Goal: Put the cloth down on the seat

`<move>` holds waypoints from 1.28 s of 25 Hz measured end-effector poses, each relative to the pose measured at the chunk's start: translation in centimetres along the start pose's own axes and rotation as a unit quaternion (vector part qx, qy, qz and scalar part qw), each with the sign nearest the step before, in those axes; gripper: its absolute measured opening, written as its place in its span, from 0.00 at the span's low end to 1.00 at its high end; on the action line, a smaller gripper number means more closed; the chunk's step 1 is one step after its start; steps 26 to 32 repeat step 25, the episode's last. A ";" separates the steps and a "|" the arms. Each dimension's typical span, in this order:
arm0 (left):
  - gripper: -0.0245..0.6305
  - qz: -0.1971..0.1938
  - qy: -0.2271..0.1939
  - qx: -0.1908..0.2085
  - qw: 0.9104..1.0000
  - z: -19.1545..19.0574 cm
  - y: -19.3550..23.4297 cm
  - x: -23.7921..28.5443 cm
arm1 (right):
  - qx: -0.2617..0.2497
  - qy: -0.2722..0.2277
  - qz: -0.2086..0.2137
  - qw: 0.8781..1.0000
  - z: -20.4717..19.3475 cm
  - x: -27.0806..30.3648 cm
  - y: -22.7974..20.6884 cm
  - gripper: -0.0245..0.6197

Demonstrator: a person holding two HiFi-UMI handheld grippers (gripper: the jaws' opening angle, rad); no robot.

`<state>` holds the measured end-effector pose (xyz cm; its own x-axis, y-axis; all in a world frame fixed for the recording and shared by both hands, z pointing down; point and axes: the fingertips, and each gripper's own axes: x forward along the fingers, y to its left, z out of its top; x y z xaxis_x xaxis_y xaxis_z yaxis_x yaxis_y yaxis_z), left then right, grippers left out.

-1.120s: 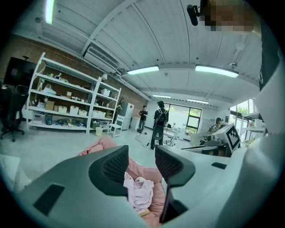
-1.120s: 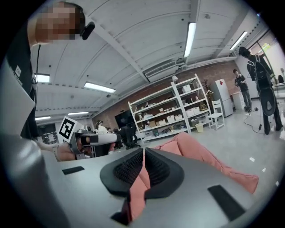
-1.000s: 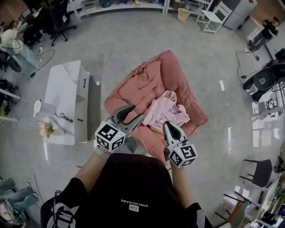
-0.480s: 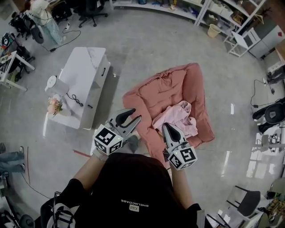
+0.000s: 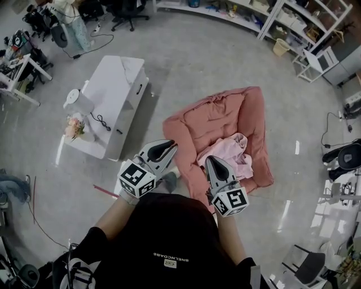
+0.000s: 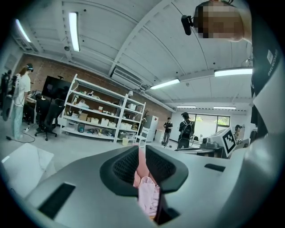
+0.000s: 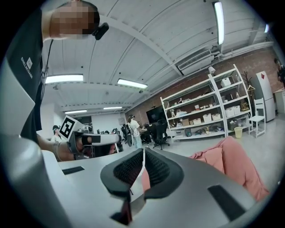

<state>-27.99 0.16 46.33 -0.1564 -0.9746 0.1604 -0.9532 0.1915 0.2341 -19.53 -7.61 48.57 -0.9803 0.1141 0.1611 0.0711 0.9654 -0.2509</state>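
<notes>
A pale pink cloth (image 5: 234, 152) lies crumpled on the near right part of the salmon-pink cushioned seat (image 5: 220, 115). My left gripper (image 5: 169, 145) hovers over the seat's near left edge, apart from the cloth. Its jaws are closing to a narrow gap with nothing gripped. In the left gripper view (image 6: 141, 149) the cloth (image 6: 149, 196) shows beyond that gap. My right gripper (image 5: 211, 160) is shut, with its tip at the cloth's near edge. In the right gripper view (image 7: 143, 151) the jaws meet and the seat (image 7: 231, 164) rises to the right.
A white low table (image 5: 110, 96) with flowers (image 5: 73, 127) and a cable stands left of the seat. Shelving (image 5: 225, 11) lines the far wall, office chairs stand at the far left, and a white chair (image 5: 316, 59) is at the far right. People (image 6: 186, 129) stand far off.
The left jaws have gone from wide apart to a narrow gap. The cloth has stayed on the seat. My head has turned, so the seat now sits further right in view.
</notes>
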 end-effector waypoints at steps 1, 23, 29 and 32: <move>0.12 0.000 -0.001 0.000 1.000 0.1 0.0 0.0 | 0.001 -0.001 0.001 1.000 0.1 0.0 0.1 0.09; 0.06 -0.075 0.018 0.025 0.997 0.3 -4.2 3.0 | -0.001 -0.002 -0.014 1.000 0.3 -2.1 -0.5 0.09; 0.06 -0.077 0.021 0.027 0.996 0.4 -4.5 3.4 | -0.003 -0.001 -0.014 1.000 0.5 -2.3 -0.7 0.09; 0.06 -0.077 0.021 0.027 0.996 0.4 -4.5 3.4 | -0.003 -0.001 -0.014 1.000 0.5 -2.3 -0.7 0.09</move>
